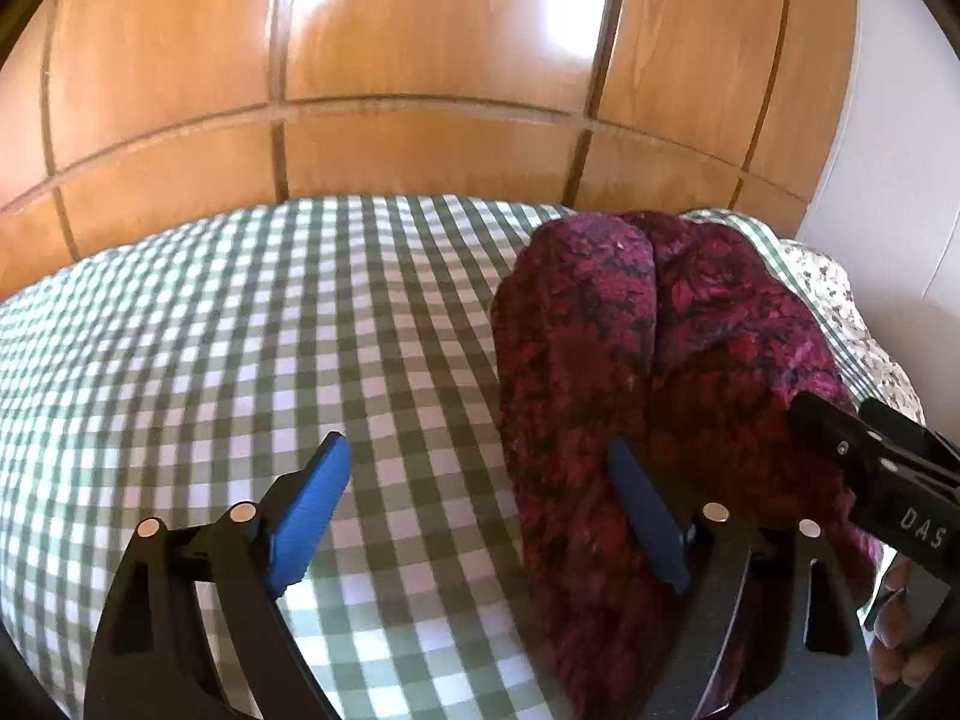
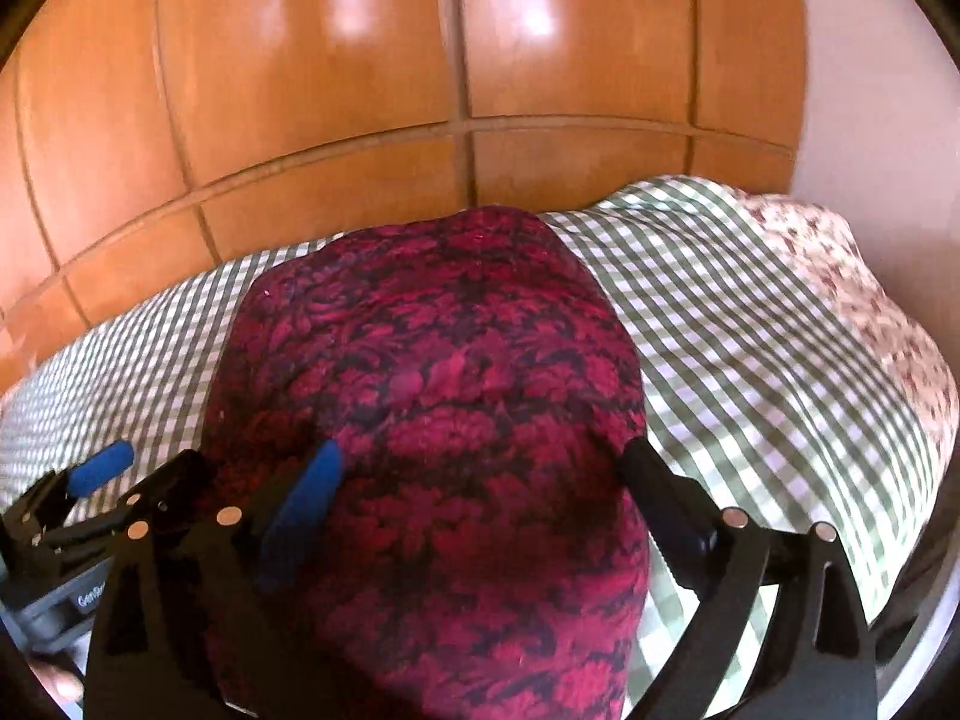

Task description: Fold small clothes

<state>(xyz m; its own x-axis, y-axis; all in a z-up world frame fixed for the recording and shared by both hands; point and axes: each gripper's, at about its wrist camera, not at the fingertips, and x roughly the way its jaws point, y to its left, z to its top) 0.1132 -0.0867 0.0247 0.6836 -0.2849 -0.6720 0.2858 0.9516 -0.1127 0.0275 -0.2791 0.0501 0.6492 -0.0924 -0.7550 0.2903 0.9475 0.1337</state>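
A dark red and black patterned garment (image 1: 648,360) lies folded lengthwise on the green-and-white checked bedspread (image 1: 270,312). My left gripper (image 1: 480,480) is open at the garment's left edge, its right finger over the cloth and its left finger over bare bedspread. In the right wrist view the garment (image 2: 438,372) fills the middle. My right gripper (image 2: 480,480) is open, its jaws standing wide on either side of the garment's near end. The left gripper (image 2: 102,468) shows at the left of that view, and the right gripper's body (image 1: 876,468) at the right of the left wrist view.
A wooden wardrobe (image 1: 420,60) stands behind the bed. A floral fabric (image 2: 852,288) lies at the bed's right side, next to a white wall (image 1: 888,180).
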